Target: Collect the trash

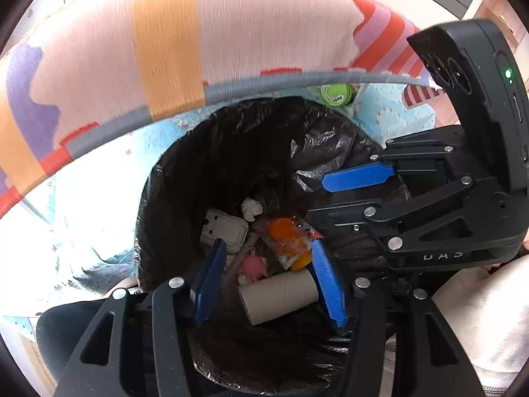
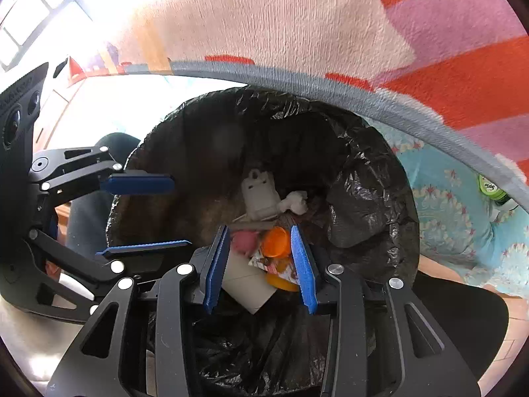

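Observation:
A bin lined with a black bag (image 1: pixel 211 152) (image 2: pixel 370 178) stands below both grippers. Inside lie a cardboard tube (image 1: pixel 277 294) (image 2: pixel 244 286), a white carton (image 1: pixel 224 228) (image 2: pixel 259 197), a crumpled white paper (image 1: pixel 251 208) (image 2: pixel 294 201), an orange cap (image 1: pixel 281 228) (image 2: pixel 274 241), a pink toy (image 1: pixel 253 266) (image 2: pixel 244 240) and a wrapper (image 1: pixel 294 248). My left gripper (image 1: pixel 267 258) is open and empty over the bin; it also shows in the right wrist view (image 2: pixel 180 211). My right gripper (image 2: pixel 259 241) is open and empty over the bin; its blue finger (image 1: pixel 357 177) shows in the left wrist view.
A pink rug with orange, purple and red patches and a grey border (image 1: pixel 231 33) (image 2: pixel 297 26) lies beyond the bin. A green lid (image 1: pixel 337 94) (image 2: pixel 491 187) lies on a light blue patterned mat (image 1: pixel 390 112) (image 2: pixel 446 205) next to the rug's edge.

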`<state>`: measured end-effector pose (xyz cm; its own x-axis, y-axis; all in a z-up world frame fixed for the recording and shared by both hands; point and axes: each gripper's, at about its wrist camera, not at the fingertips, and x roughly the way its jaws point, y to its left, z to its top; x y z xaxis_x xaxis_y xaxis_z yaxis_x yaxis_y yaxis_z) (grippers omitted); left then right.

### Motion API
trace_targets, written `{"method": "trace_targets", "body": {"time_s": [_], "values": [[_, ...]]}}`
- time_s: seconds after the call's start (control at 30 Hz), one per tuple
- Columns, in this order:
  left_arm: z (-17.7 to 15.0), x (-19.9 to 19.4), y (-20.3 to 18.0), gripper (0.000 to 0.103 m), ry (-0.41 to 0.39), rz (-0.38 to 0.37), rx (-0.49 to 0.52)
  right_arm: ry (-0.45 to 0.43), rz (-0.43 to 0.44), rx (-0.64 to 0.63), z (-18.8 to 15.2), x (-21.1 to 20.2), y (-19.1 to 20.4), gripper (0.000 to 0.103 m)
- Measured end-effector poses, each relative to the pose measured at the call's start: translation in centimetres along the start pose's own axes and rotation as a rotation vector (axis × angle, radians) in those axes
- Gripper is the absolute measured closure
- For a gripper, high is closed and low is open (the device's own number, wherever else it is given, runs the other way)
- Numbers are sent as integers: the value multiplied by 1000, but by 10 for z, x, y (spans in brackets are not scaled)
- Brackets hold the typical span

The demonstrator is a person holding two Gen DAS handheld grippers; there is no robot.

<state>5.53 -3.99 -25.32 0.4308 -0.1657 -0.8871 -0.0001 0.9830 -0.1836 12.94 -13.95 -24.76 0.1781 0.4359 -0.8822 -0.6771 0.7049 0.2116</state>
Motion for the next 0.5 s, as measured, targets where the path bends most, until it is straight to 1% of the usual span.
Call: {"method": "trace_targets", "body": {"time_s": [0.23,0.4,0.43,0.5], "values": [[1,-30,0,51,-56,-1,-2,-41,4,-12,-3,-27,9,65],[1,-59,-3,51,-108,-23,-8,-74,24,-17,-11,-53,15,56],[1,-65,-5,50,-119,-26,-8,-78,29,-18,-13,-59,16,56],[0,-78,-9,41,-148,-34,1,-89,36,-24,-18,-71,18,53]]}}
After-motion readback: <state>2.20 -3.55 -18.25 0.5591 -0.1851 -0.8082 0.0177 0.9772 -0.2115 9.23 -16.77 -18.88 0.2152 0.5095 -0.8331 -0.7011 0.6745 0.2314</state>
